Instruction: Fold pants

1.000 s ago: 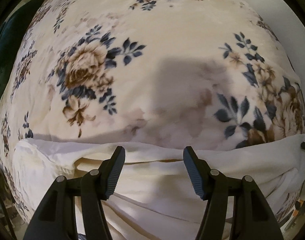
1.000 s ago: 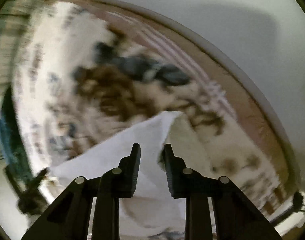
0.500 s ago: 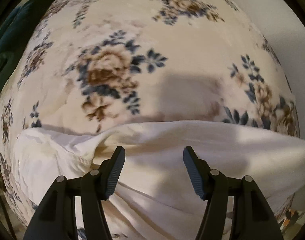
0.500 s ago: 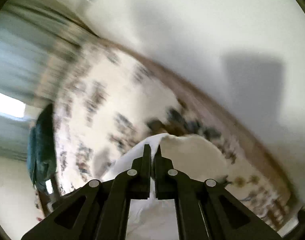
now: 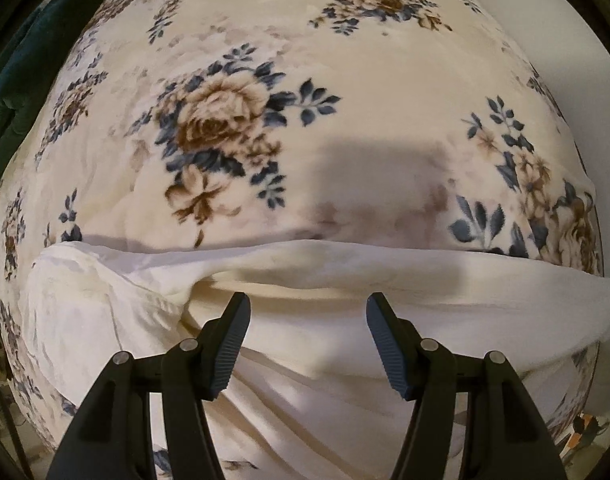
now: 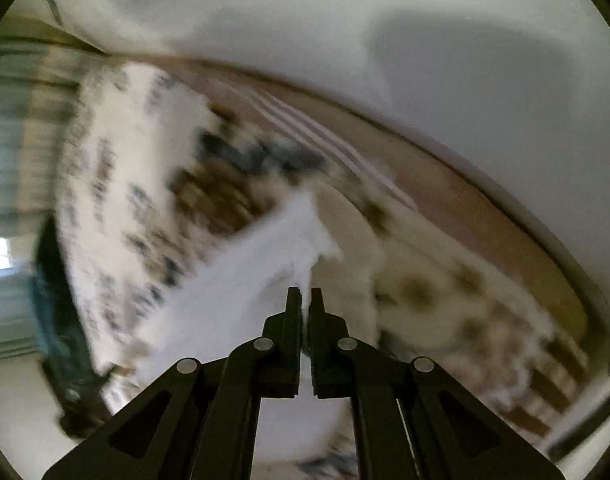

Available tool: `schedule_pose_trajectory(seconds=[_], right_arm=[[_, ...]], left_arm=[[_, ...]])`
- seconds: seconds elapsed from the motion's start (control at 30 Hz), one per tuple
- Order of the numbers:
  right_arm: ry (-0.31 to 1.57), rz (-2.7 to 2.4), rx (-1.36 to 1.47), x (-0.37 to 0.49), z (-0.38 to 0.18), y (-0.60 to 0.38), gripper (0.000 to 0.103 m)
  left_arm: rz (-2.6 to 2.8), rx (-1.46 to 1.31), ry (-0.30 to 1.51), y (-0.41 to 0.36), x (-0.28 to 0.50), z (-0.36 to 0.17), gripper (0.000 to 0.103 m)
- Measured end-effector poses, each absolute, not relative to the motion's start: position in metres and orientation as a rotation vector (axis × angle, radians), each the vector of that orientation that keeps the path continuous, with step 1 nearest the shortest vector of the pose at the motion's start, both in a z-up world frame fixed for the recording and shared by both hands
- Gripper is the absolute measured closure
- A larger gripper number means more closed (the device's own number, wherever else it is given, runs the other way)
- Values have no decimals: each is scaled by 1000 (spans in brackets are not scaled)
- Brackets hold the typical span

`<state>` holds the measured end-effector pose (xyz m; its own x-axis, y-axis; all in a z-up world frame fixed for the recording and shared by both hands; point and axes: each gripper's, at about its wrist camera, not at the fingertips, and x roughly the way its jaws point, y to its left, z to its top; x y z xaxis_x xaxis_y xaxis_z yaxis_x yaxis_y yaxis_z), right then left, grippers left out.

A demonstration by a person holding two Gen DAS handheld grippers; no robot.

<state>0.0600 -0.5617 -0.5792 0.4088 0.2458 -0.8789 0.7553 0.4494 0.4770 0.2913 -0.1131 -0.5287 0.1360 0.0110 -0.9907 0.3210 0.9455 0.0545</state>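
pants [image 5: 329, 344], white, are spread on a floral blanket [image 5: 345, 92], one edge bunched into a ridge. right gripper [image 6: 305, 300] is clamped on a pinch of white cloth at a corner, jaws pressed together, view blurred. left gripper [image 5: 307, 336] is held straight above the cloth with jaws apart, nothing gripped. step judged: corner carried over for a fold. best done if the cloth is kept taut, the lift kept low, the corner laid square on the far edge, and the ridge pinned or smoothed by the left.
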Motion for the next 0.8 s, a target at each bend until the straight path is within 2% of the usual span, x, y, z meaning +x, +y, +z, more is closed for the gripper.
schedule_pose_trajectory(seconds=[0.07,0.17,0.2,0.23,0.27,0.3,0.37,0.43,0.47,0.63,0.67,0.7,0.73,0.77,0.8], right_arm=[[1205,-399,1087,85,-586,-569,98],[1414,-384,1030,112,-605,-572,98],[1425,-360,1044,118,-605,-572,91],[1414,-336,1057,119,-602,-573,80],[1407,-319,1067,121,-600,-573,47],[1410,-292,1090,124,-603,-573,26],[1451,-299,1108,127,-612,-573,27],[1486,-376,1058,134,-613,-576,77],[1467,-394,1021,143,-606,-576,98],[1183,-333,857,200,-519,-586,99],[1191,-335,849,210,-521,-591,93],[1263,-333,848,221,-534,-595,85],[1336,-344,846,224,-546,-597,82],[1393,-359,842,224,-555,-597,72],[1410,-361,835,221,-557,-597,54]], left_arm=[[-235,275,1427,-116,291,-530,44],[-243,256,1430,-122,290,-528,44],[-245,254,1426,-124,289,-527,44],[-247,251,1426,-125,289,-527,44],[-250,247,1428,-126,288,-527,44],[-251,243,1429,-127,288,-527,44],[-246,247,1425,-128,288,-527,44],[-241,249,1415,-128,289,-524,44],[-238,248,1409,-128,289,-522,44],[-210,242,1397,-121,294,-523,44],[-207,236,1405,-120,295,-525,44],[-204,219,1413,-120,295,-525,44],[-203,211,1414,-120,295,-525,44],[-204,211,1411,-121,294,-523,44],[-211,218,1401,-123,292,-521,44]])
